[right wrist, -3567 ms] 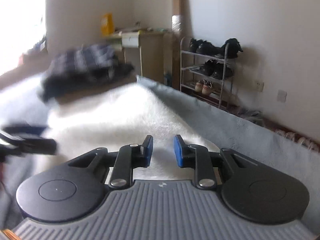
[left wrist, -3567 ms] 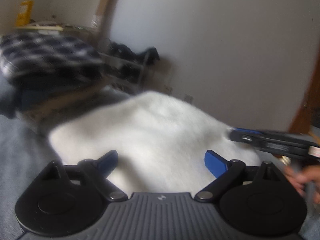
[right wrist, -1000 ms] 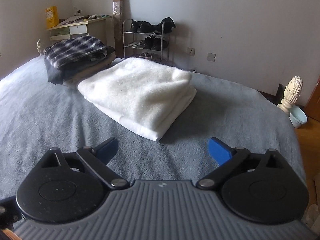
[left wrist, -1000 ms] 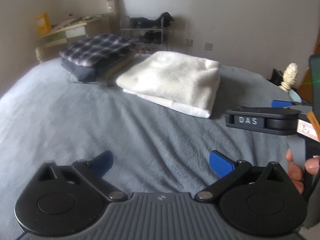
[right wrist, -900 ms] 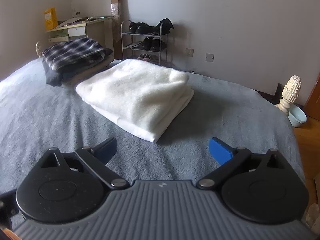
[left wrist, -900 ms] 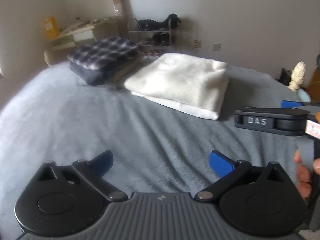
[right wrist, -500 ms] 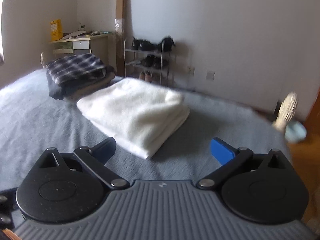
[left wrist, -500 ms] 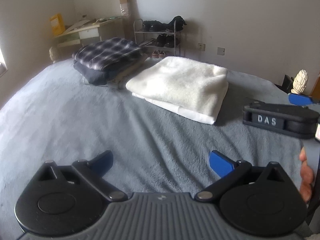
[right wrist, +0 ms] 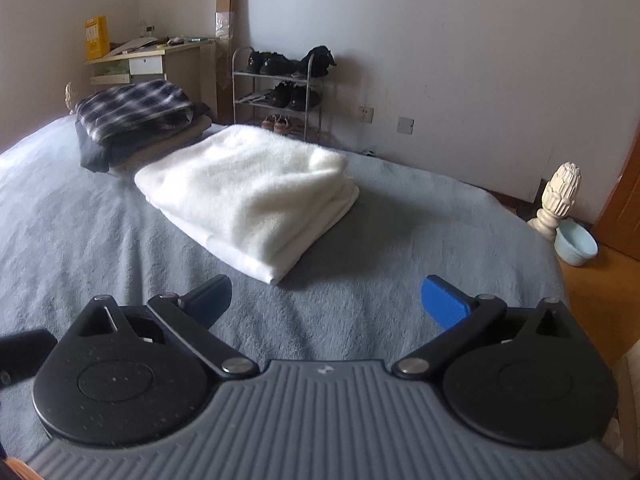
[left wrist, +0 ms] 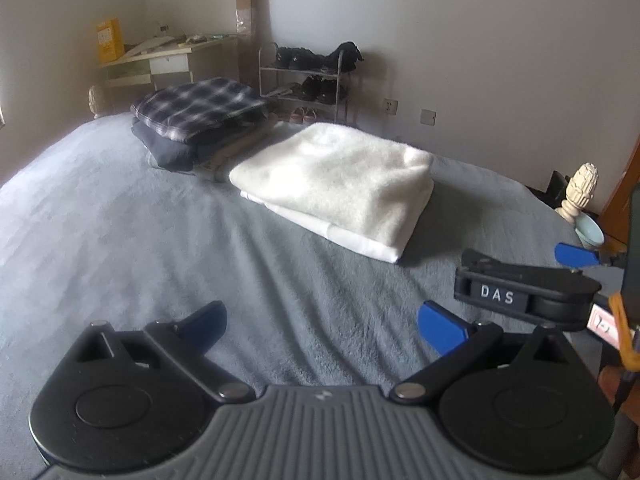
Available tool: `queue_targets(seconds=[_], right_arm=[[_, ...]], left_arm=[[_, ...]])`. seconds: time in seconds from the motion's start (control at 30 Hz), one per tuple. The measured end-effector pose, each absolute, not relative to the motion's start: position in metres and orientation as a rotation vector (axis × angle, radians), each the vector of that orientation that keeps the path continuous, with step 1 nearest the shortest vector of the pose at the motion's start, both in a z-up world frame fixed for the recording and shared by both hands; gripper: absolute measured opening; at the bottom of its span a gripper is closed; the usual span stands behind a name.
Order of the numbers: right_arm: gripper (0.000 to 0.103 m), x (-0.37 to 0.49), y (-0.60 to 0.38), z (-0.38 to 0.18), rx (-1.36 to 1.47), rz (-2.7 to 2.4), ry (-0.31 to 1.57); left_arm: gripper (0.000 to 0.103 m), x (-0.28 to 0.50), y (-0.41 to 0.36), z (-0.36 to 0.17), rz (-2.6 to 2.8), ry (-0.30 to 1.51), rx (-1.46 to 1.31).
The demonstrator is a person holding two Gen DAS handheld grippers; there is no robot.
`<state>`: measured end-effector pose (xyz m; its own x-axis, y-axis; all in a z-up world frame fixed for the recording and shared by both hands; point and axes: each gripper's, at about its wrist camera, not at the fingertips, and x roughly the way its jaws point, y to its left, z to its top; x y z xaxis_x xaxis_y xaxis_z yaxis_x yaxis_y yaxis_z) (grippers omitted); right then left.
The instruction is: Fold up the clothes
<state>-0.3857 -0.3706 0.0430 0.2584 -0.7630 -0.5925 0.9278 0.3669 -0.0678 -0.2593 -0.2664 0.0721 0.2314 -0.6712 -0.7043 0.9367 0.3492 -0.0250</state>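
A grey blanket covers the bed (left wrist: 120, 240), which carries everything here. Toward its far left corner sits a stack of folded clothes (left wrist: 200, 120) with a dark plaid shirt on top, a navy piece under it and a beige layer at the bottom. Just to the right of that stack, touching or nearly touching its beige layer, lies the white fluffy garment (left wrist: 336, 180), folded into a thick rectangle with a thinner white layer showing beneath its near edge; it rests near the far middle of the bed, well apart from both tools. The left gripper (left wrist: 320, 326) hovers over the near part of the bed with its blue-tipped fingers spread wide and nothing between them. The right gripper (right wrist: 326, 300) is held beside it, fingers likewise wide apart and empty; in the left wrist view its side, marked DAS, shows at the right edge. Beyond the far edge of the bed stand a desk (right wrist: 148, 62) and a shoe rack (right wrist: 280, 88) against the wall, and off the right edge a pale bedpost finial (right wrist: 560, 196) and a light blue bowl (right wrist: 576, 244) on the floor
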Motion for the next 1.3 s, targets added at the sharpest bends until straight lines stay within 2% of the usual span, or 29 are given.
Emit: queue_targets(seconds=[1.3], right_arm=[[0.102, -0.3814, -0.3695, 0.0398, 0.318, -1.128, 0.627]], left_arm=[[0.102, -0.2575, -0.2702, 0.0645, -1.117, 0.748, 0.487]])
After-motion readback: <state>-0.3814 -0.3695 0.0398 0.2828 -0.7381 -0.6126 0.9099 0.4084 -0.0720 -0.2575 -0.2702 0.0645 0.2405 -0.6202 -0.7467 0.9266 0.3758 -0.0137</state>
